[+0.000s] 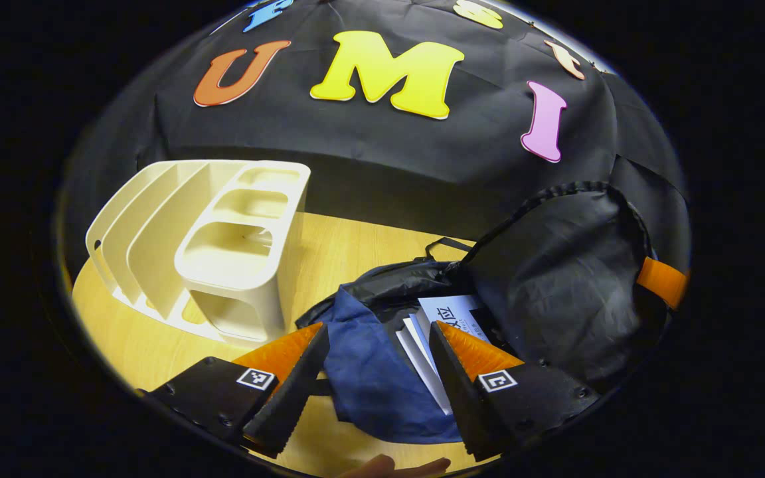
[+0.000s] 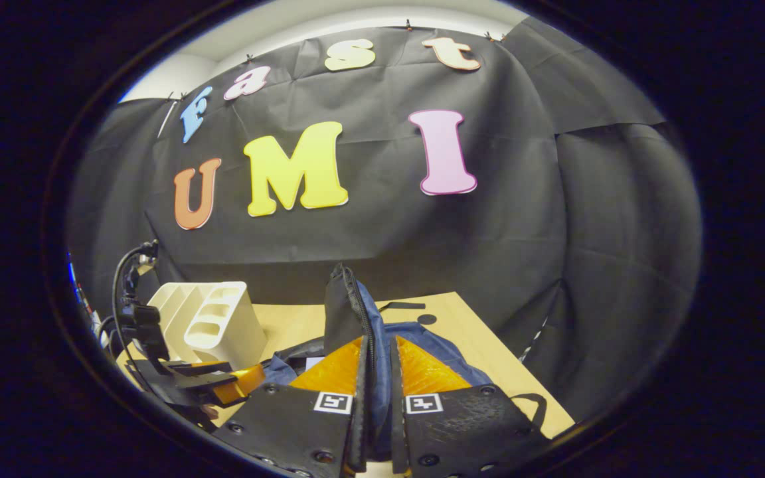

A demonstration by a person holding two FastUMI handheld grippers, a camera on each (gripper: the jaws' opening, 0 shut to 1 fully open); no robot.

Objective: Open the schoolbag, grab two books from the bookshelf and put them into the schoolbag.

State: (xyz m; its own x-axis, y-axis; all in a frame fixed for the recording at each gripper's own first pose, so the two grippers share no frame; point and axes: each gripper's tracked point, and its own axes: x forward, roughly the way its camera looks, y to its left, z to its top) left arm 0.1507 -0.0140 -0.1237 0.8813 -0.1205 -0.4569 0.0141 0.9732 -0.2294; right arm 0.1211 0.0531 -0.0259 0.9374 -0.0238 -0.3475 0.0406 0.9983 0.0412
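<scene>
The blue and black schoolbag (image 1: 376, 385) lies open on the wooden table, its black flap (image 1: 562, 265) held upright. Two books (image 1: 432, 332) with pale covers sit inside the opening. My left gripper (image 1: 377, 342) hovers open just above the bag's mouth, with nothing between its fingers. The cream bookshelf (image 1: 223, 245) stands to the left with bare slots. In the right gripper view, my right gripper (image 2: 376, 352) is shut on the edge of the flap (image 2: 346, 299), which rises with its zipper between the fingers. The bookshelf (image 2: 213, 322) and the other gripper (image 2: 223, 388) lie to the left.
The wooden table (image 1: 349, 245) runs back to the black cloth wall. A fingertip (image 1: 396, 467) shows at the bottom edge of the left gripper view. In the right gripper view a cable (image 2: 123, 279) rises from the other gripper, and the table's right edge (image 2: 522, 365) drops off.
</scene>
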